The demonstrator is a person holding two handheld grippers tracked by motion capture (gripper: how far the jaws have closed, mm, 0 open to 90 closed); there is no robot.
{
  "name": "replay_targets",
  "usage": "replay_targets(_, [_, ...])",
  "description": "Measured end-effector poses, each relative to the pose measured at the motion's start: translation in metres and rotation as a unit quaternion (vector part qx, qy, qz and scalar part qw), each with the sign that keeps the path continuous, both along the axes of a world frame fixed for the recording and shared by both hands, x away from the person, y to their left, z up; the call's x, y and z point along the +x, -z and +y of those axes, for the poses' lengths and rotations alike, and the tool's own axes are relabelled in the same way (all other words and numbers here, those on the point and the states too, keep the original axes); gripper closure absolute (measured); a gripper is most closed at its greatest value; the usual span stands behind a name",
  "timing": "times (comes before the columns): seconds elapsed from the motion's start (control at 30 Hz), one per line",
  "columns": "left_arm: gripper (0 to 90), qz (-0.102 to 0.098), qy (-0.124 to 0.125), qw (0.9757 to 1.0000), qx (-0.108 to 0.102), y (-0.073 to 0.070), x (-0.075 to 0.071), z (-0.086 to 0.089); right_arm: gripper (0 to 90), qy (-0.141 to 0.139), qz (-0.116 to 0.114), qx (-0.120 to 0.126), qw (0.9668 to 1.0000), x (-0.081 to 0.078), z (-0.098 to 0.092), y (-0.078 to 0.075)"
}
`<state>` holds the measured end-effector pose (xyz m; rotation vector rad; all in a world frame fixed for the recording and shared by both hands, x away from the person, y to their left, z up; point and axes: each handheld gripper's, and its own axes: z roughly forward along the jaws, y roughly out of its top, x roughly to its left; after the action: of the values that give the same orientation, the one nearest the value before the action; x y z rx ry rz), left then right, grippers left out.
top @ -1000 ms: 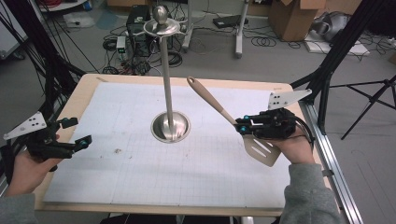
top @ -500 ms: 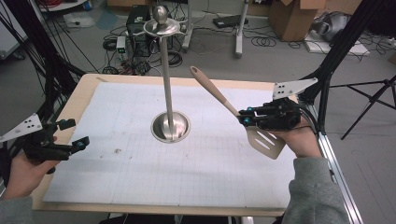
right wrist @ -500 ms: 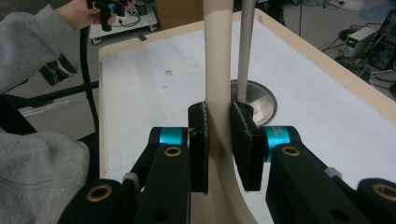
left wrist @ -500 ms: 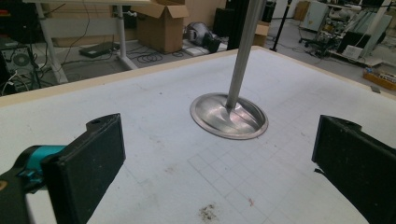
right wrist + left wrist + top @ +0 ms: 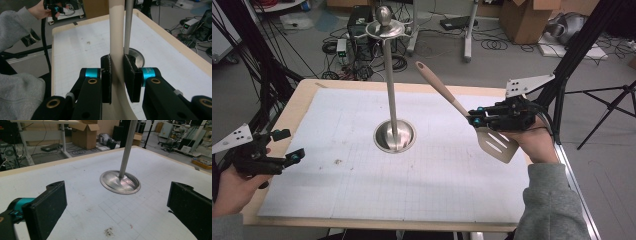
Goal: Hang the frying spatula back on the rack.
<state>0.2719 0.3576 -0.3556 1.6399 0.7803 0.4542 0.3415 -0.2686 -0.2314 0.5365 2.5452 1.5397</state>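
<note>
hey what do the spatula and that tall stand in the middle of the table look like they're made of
Spatula, held in the right gripper: matte beige, uniform colour, no gloss; probably silicone or plastic, though the look leaves that open.
Stand: polished metal, likely stainless steel; the dished base shows bright mirror-like reflections and the pole is silvery.

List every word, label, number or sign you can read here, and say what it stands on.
None can be read.
The spatula, the metal stand and the right gripper bear no lettering.
The white mat carries grid lines but no figures.
The boxes on the floor are too small to read.
</note>
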Motion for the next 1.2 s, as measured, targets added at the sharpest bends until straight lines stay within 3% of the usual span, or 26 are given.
replay_targets(0.57, [3.1, 0.006, -0.008, 0.9999, 0.002, 0.004, -0.005, 0.004, 78.0, 0.010, -0.005, 0.020, 0.9997, 0.011, 0.001, -0.020])
replay_targets(1.2, [3.1, 0.010, -0.018, 0.9998, 0.003, 0.006, -0.012, 0.011, 78.0, 0.014, -0.009, 0.034, 0.9993, 0.020, 0.006, -0.026])
